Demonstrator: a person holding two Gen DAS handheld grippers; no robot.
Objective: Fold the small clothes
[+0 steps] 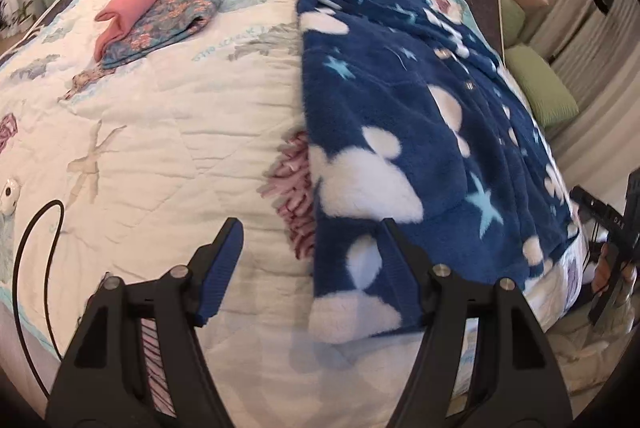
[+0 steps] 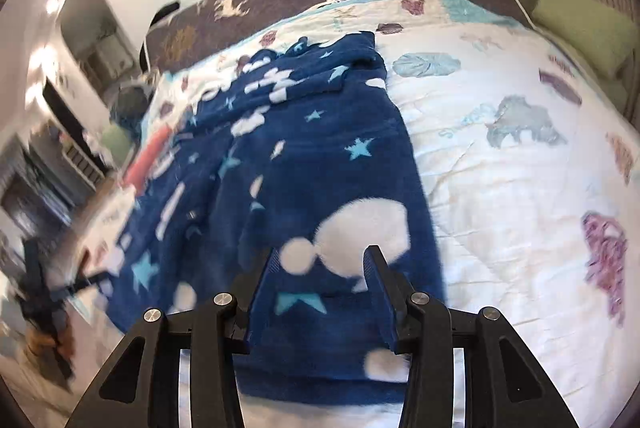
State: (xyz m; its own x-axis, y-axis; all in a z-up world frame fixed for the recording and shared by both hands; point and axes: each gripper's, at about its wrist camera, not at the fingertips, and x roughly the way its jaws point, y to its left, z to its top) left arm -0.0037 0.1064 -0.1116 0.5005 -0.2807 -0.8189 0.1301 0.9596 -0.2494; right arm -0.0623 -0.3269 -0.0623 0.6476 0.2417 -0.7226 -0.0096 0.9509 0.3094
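While fleece garment lies on quilt | left gripper fingers spread | right gripper fingers parted, ungrasping

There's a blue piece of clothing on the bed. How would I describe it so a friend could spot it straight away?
Start at the white printed quilt covering the bed. The fluffy navy garment lies spread along its length, nearest both grippers. Unlike the pink cloth and flowered cloth folded farther off, it is fleecy, dark blue, dotted with white clouds and pale stars.

White printed quilt over the bed, green cushions beside it, black cable lying across.
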